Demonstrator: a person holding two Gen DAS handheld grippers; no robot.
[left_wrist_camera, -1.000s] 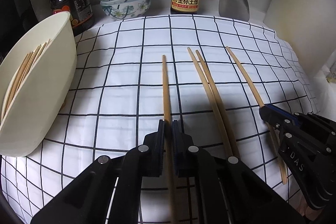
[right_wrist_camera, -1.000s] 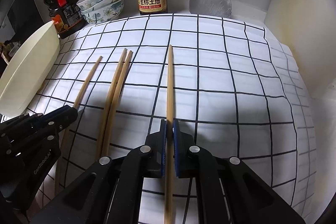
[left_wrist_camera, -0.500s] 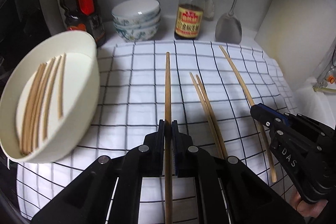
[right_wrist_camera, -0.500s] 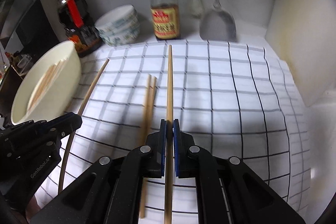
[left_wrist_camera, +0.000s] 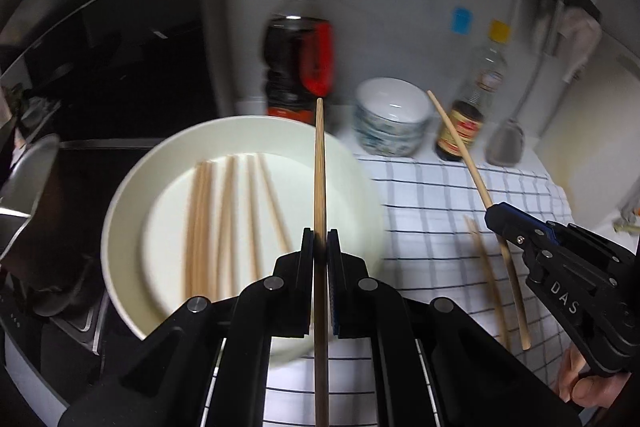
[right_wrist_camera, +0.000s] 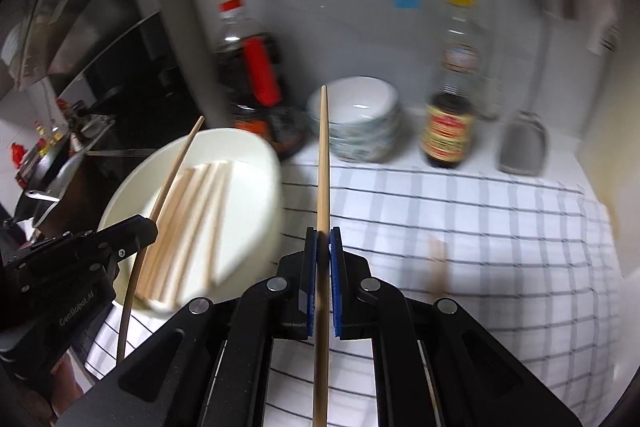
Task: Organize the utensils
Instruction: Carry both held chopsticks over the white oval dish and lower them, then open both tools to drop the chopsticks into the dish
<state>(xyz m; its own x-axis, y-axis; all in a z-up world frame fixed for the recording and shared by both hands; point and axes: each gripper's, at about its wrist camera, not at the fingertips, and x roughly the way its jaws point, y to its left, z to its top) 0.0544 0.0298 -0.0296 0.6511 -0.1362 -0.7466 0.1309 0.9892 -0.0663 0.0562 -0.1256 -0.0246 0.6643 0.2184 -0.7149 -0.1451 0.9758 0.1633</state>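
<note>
My left gripper [left_wrist_camera: 319,239] is shut on a wooden chopstick [left_wrist_camera: 319,163] and holds it in the air over the right side of a cream bowl [left_wrist_camera: 120,227] that holds several chopsticks [left_wrist_camera: 224,219]. My right gripper [right_wrist_camera: 323,239] is shut on another chopstick [right_wrist_camera: 323,147], lifted above the checked cloth [right_wrist_camera: 480,227] near the bowl's [right_wrist_camera: 264,163] right rim. The right gripper [left_wrist_camera: 496,219] and its chopstick [left_wrist_camera: 460,147] show in the left wrist view, the left gripper [right_wrist_camera: 144,227] in the right wrist view. A pair of chopsticks [left_wrist_camera: 486,267] lies on the cloth.
At the back stand a dark bottle with a red label [left_wrist_camera: 298,59], a stack of patterned bowls [left_wrist_camera: 390,119], a soy sauce bottle [right_wrist_camera: 450,115] and a metal spatula [right_wrist_camera: 522,143]. A stove and pot [left_wrist_camera: 24,167] lie left of the bowl.
Both grippers have lifted their chopsticks off the cloth and swung left and up towards the bowl. The pair stays on the cloth.
</note>
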